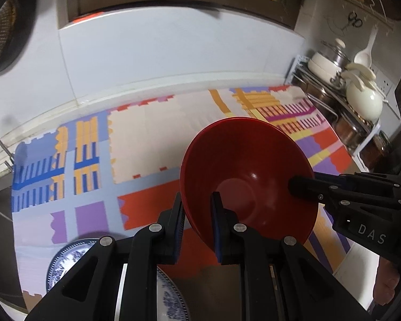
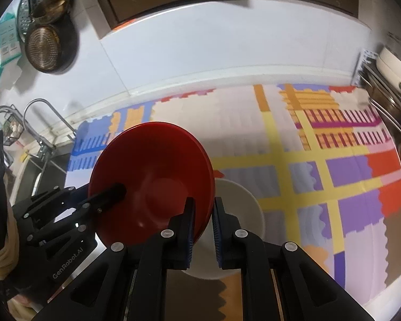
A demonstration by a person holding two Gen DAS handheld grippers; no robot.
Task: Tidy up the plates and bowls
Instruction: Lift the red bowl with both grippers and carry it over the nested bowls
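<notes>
Both grippers matte black plastic – silver round screws at the linkage pivots, blue ribbed pads lining the jaws. Left gripper [image 1: 197,223] casing reads "GenRobot.AI", right gripper [image 2: 203,226] "DAS".

The left tool [image 1: 197,227] hides much of the blue-patterned plate [image 1: 64,259]; the red bowl [image 2: 152,182] covers the white bowl's [image 2: 243,214] left side.

"DAS" in white letters on black right tool [image 1: 302,187] body; "GenRobot.AI" on black left tool [image 2: 115,190] body. Other print unreadable.
</notes>
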